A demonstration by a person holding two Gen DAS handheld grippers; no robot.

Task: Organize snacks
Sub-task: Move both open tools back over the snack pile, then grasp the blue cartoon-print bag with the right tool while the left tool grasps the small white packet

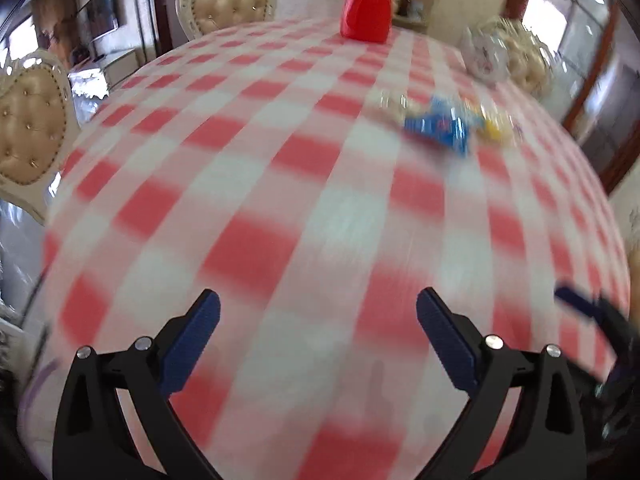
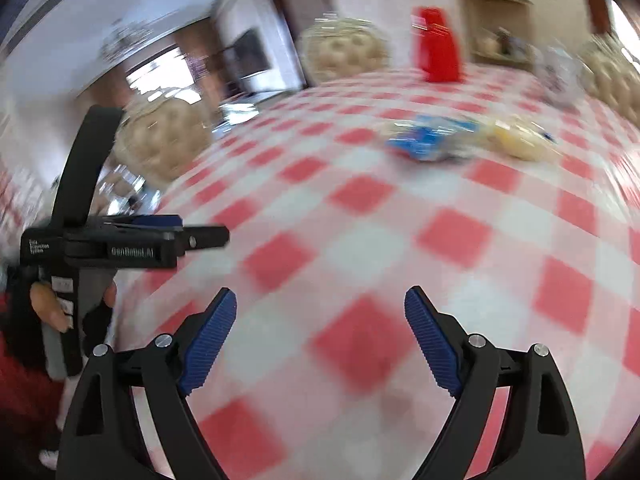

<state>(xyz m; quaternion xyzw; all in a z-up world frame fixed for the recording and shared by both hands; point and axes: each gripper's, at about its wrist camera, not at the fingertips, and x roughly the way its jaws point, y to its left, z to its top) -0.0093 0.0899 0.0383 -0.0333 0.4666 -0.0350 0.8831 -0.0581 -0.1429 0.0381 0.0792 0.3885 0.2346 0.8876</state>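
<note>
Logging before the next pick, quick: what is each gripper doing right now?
Left gripper: open, nothing between its jaws.
Right gripper: open, nothing between its jaws.

Left gripper (image 1: 318, 308), right gripper (image 2: 320, 306): jaws wide apart, empty.

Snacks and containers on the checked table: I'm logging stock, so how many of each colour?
Red container: 1
Blue snack packet: 1
Yellow snack packet: 1
Clear jar: 1
Total: 4; blur may hide more in the snack pile.
</note>
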